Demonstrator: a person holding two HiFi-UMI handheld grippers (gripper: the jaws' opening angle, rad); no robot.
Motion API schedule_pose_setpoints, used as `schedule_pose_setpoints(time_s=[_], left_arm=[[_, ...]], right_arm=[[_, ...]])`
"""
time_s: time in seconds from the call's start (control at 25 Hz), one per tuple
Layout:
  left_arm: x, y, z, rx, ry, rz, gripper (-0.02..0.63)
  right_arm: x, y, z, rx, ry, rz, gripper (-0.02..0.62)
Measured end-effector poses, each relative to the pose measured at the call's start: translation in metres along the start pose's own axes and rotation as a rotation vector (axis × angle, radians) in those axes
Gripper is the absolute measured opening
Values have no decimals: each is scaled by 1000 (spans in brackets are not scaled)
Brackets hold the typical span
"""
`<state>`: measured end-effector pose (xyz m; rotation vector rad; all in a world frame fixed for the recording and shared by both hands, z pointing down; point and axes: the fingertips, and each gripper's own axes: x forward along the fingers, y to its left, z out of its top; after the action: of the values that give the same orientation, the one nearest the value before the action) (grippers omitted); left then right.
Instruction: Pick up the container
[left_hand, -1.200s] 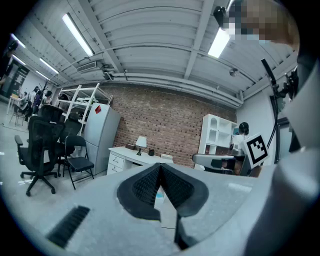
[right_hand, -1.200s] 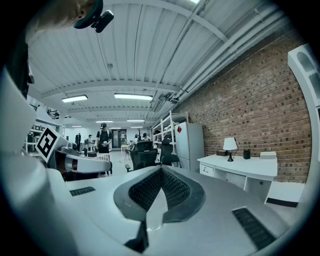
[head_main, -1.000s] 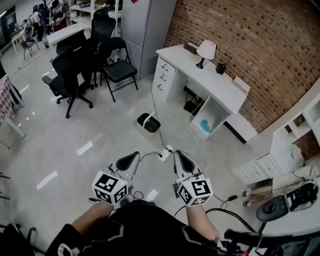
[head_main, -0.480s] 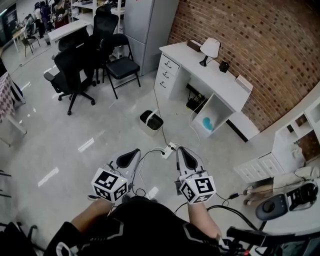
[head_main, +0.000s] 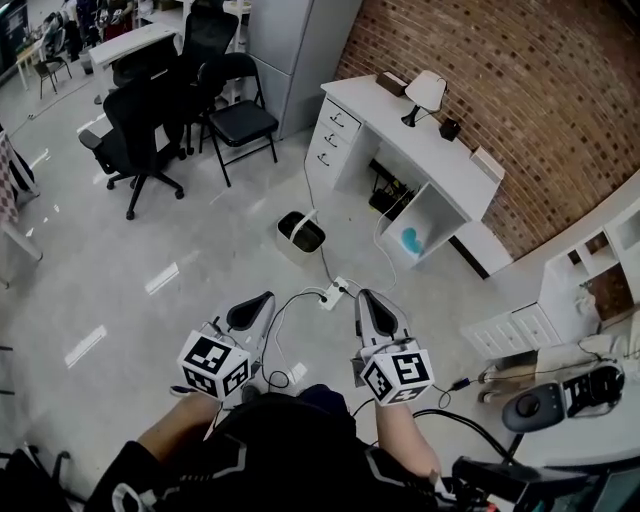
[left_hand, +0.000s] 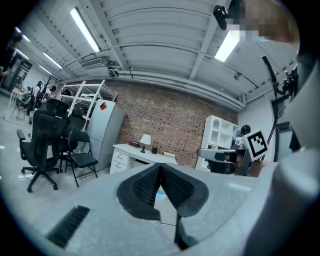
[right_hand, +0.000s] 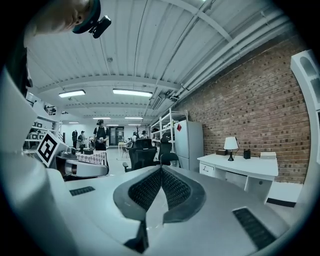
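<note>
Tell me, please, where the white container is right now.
In the head view, the white container stands on the floor, left of the white desk, beyond the power strip.

no legible words, numbers or brands. only coded black-and-white squares, without letters, on the left cube (head_main: 212, 365) of the left gripper (head_main: 266, 297) and the right cube (head_main: 397, 375) of the right gripper (head_main: 366, 295). red diamond sticker (left_hand: 102, 105) on the fridge (left_hand: 105, 137), print too small to read.

Left tongs (head_main: 258, 307), right tongs (head_main: 369, 305): closed, empty, level.
</note>
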<state>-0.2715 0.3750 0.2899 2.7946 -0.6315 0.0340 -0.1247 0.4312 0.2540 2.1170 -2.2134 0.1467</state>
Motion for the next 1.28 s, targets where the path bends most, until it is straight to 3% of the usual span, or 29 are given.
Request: schedule_pose_setpoints(time_s=[0.2, 0.52, 1.04, 1.28], left_arm=[[9, 16, -4, -27, 8, 3, 9], [50, 37, 0, 2, 8, 46, 9], [165, 52, 28, 24, 28, 99, 9], [210, 47, 42, 74, 24, 79, 9]], right_arm=[[17, -1, -5, 7, 20, 7, 8], [66, -35, -14, 33, 17, 62, 8], [143, -134, 3, 43, 4, 158, 9], [170, -171, 6, 43, 0, 207, 9]])
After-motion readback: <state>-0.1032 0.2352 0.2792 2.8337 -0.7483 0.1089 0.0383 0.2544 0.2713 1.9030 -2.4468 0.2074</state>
